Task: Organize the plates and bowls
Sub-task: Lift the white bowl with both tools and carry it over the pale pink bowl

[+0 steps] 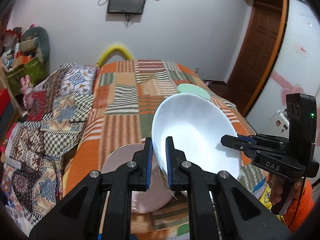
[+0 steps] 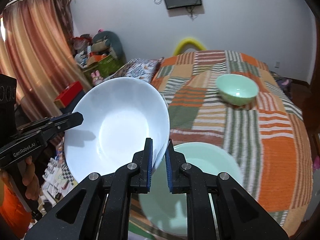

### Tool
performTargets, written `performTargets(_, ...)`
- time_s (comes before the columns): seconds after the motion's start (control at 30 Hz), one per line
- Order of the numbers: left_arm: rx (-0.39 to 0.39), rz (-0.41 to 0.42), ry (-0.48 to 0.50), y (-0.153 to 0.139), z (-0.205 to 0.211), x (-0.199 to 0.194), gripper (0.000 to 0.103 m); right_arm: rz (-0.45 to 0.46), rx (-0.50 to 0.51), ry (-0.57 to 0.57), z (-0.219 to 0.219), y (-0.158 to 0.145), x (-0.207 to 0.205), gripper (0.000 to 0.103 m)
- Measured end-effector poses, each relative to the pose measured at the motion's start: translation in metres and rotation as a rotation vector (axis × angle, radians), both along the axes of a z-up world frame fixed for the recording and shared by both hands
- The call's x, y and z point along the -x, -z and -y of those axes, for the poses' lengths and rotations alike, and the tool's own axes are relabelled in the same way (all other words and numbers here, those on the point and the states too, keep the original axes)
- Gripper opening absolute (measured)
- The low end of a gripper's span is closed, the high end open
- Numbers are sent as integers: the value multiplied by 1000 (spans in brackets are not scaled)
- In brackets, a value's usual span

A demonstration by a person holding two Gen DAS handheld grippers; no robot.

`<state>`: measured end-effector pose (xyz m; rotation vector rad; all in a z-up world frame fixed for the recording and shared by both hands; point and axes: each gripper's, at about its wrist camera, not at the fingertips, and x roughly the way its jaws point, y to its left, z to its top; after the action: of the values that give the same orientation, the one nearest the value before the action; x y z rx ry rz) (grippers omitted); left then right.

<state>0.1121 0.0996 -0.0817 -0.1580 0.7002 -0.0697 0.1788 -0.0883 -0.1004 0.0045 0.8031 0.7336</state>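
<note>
White bowl [image 2: 118, 124] is up in the air over the bed [image 2: 280, 140], both the left gripper [image 1: 159, 164] and right gripper [image 2: 160, 166] pinching opposite rims. Glazed, slick, breakable I'd guess, so grip the rim

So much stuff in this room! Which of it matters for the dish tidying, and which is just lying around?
Part of the job:
white bowl, gripped at its rim by both the left tool and right tool
pink plate
green plate
green bowl

Just lying about:
patchwork bedspread
wall screen
clutter pile
</note>
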Motion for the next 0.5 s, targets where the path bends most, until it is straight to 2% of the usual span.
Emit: performTargets(0.5,71,-138,-103,78,-58,2,11,-89,90,-72,-58,43,1,11)
